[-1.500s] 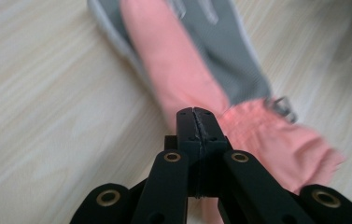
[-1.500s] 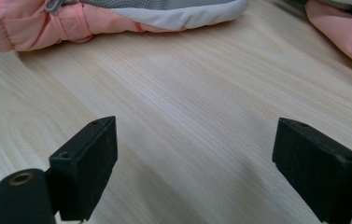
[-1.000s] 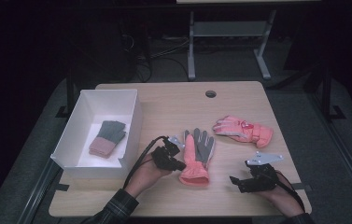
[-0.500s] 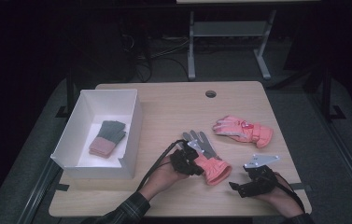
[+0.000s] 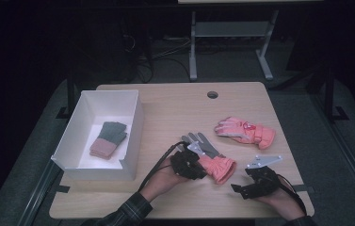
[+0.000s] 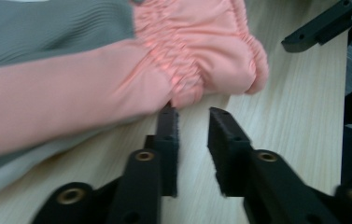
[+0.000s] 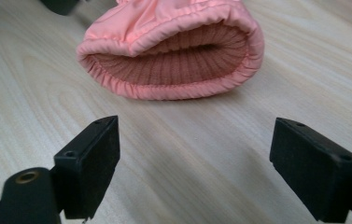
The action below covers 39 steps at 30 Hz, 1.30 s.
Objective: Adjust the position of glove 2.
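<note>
Glove: soft, light, floppy; best pinched at ribbed cuff. My left hand-held gripper just opened narrowly beside it, empty; right hand-held gripper wide, empty.

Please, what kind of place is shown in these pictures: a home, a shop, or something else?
Probably a lab or recording workspace, not a home. A plain wooden table with a cable hole stands in a dark room, loose cables lie on the floor behind it, and sorting props are laid out: a white box and gloves.
</note>
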Available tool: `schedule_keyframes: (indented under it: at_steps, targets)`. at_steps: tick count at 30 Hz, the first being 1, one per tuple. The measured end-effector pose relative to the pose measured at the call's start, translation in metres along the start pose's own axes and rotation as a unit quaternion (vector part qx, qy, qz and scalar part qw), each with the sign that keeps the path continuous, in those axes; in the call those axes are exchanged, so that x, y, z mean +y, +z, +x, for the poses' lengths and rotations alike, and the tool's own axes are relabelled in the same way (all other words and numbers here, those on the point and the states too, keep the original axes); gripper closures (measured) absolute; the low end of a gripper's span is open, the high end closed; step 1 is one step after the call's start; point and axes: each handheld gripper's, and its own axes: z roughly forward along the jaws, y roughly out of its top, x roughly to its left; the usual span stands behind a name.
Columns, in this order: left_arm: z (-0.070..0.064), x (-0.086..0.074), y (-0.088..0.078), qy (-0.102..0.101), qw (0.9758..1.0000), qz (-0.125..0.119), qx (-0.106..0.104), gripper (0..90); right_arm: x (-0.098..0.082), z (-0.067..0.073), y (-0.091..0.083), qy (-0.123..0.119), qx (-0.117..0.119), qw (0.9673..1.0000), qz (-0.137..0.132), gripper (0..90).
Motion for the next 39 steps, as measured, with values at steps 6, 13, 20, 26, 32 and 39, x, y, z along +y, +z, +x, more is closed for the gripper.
schedule_keyframes:
  at_steps: [6, 13, 20, 26, 32, 39]
  targets:
    - [0.002, -0.021, -0.015, -0.006, 0.9997, -0.022, 0.012, 46.6, -0.001, -0.004, -0.003, -0.007, 0.010, 0.9999, -0.007, 29.5]
    - [0.002, -0.046, -0.032, 0.002, 0.9984, -0.038, 0.041, 28.8, 0.000, -0.007, -0.009, 0.001, 0.011, 0.9999, -0.004, 45.9]
    - [0.000, -0.062, -0.041, 0.007, 0.9971, -0.049, 0.057, 22.2, 0.002, -0.009, -0.010, 0.000, 0.021, 0.9998, 0.004, 56.0]
    - [-0.001, -0.073, -0.046, 0.004, 0.9958, -0.053, 0.074, 18.0, 0.006, -0.017, -0.012, 0.000, 0.021, 0.9998, -0.004, 63.3]
    - [0.000, -0.076, -0.046, 0.009, 0.9956, -0.047, 0.080, 18.0, 0.013, -0.031, -0.020, -0.003, 0.013, 0.9993, -0.035, 71.7]
    - [0.004, -0.076, -0.045, 0.005, 0.9954, -0.047, 0.084, 18.0, 0.026, -0.039, -0.020, 0.001, 0.014, 0.9991, -0.041, 69.1]
